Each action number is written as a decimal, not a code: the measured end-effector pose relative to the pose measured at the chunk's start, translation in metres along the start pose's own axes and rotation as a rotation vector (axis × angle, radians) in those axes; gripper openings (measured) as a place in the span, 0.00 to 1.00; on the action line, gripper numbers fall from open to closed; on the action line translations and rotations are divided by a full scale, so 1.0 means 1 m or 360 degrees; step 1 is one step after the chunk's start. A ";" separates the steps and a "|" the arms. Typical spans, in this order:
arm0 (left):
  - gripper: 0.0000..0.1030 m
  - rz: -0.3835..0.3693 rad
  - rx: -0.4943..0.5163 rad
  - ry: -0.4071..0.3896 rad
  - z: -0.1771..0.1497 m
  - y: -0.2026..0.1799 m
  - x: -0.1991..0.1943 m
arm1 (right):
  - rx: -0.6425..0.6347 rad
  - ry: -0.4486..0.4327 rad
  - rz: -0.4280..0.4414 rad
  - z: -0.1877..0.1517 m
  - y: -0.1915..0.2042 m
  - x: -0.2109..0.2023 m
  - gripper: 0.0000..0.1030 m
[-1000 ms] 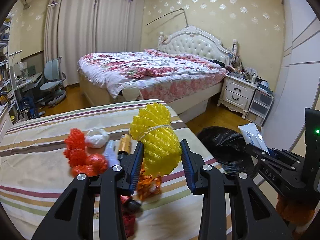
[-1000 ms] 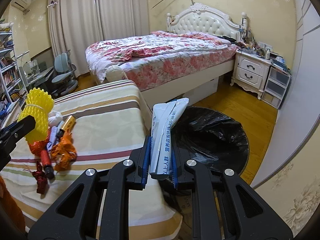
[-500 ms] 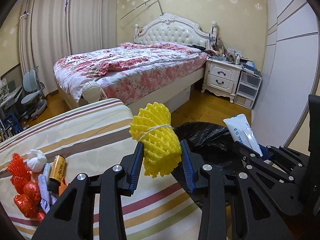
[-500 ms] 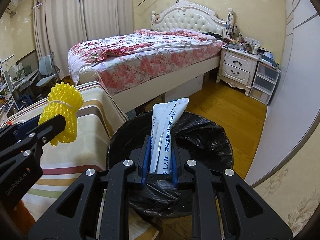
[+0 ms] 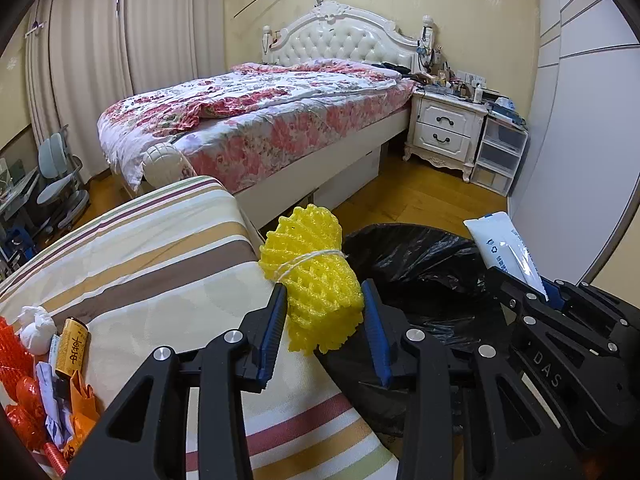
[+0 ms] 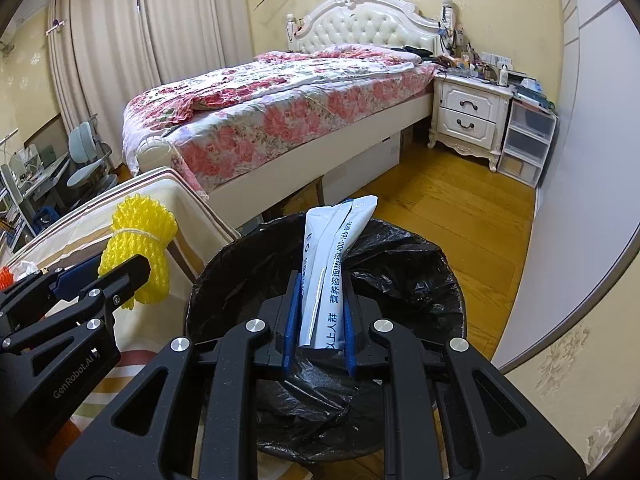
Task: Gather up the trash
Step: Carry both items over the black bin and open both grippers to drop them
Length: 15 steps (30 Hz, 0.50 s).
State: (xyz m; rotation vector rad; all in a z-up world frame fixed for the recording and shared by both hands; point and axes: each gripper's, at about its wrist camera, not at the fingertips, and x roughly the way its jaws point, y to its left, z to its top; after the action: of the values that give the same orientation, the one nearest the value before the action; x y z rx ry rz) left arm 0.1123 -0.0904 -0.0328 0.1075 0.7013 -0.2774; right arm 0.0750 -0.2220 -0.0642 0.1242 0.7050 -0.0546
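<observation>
Two grippers are at work, each clamped on one piece of trash. The left gripper point(image 5: 323, 312), at lower centre of the left wrist view, has its two blue-padded jaws pressed against one yellow foam net point(image 5: 312, 280) bound with a white string; the net sits over the right edge of the striped table point(image 5: 160, 256), just beside the one black-lined trash bin point(image 5: 416, 264). In the right wrist view the right gripper point(image 6: 320, 312) holds one white toothpaste tube point(image 6: 332, 264) with blue print, upright between its jaws, directly above the open mouth of the bin point(image 6: 248, 280), which fills the lower centre of that frame; the left gripper point(image 6: 116, 276) and its net point(image 6: 136, 252) appear at the left edge there. A heap of remaining trash lies at the lower left of the left wrist view: one white wad point(image 5: 37, 325), one gold battery point(image 5: 72, 346), red netting point(image 5: 14, 360) and an orange wrapper point(image 5: 82, 408), the exact count of pieces hard to tell. One bed point(image 5: 256, 120) with floral covers fills the upper centre, with one white nightstand point(image 5: 446, 132) to its right.
</observation>
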 end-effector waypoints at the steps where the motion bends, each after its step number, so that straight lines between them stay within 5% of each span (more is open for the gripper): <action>1: 0.38 0.0004 0.0000 0.0002 0.001 0.000 0.001 | 0.0005 0.0002 -0.0003 0.000 -0.001 0.001 0.18; 6: 0.39 -0.0001 0.0034 0.0019 0.003 -0.007 0.008 | 0.0046 0.0005 -0.0026 0.004 -0.009 0.009 0.24; 10: 0.54 0.0004 0.0024 0.0020 0.005 -0.005 0.008 | 0.0081 -0.0012 -0.0066 0.005 -0.014 0.008 0.39; 15: 0.70 0.0027 0.0010 -0.0007 0.003 -0.002 0.000 | 0.0093 -0.0035 -0.0095 0.003 -0.017 0.001 0.43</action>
State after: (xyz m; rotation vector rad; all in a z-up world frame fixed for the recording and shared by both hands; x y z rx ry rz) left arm 0.1137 -0.0926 -0.0306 0.1189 0.6946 -0.2640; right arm 0.0760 -0.2391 -0.0640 0.1583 0.6853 -0.1334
